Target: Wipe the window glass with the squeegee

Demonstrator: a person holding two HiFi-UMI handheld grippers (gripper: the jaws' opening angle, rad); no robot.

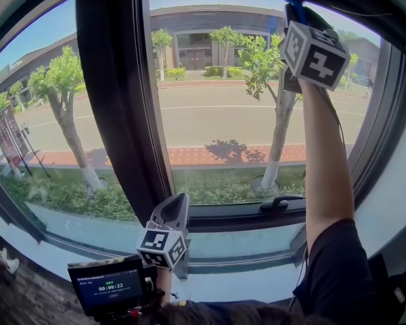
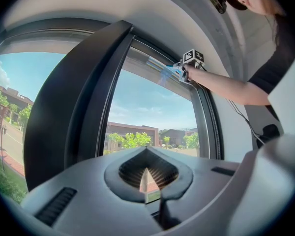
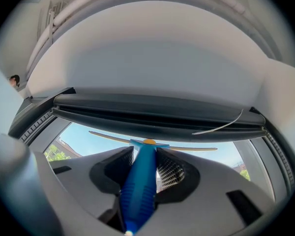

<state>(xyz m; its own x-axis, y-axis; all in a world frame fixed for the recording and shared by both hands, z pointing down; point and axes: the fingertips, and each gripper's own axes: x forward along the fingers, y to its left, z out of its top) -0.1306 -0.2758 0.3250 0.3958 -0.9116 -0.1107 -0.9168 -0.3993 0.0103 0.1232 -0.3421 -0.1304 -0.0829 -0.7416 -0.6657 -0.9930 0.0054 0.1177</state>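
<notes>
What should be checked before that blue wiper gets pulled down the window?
1. Squeegee clamped in right tongs: ok.
2. Blade up by the top frame: ok.
3. Blade pressed flat on the window glass: cannot tell.
4. Left tongs shut, empty, low near the sill: ok.
5. Window handle on the bottom frame, off the glass: ok.
</notes>
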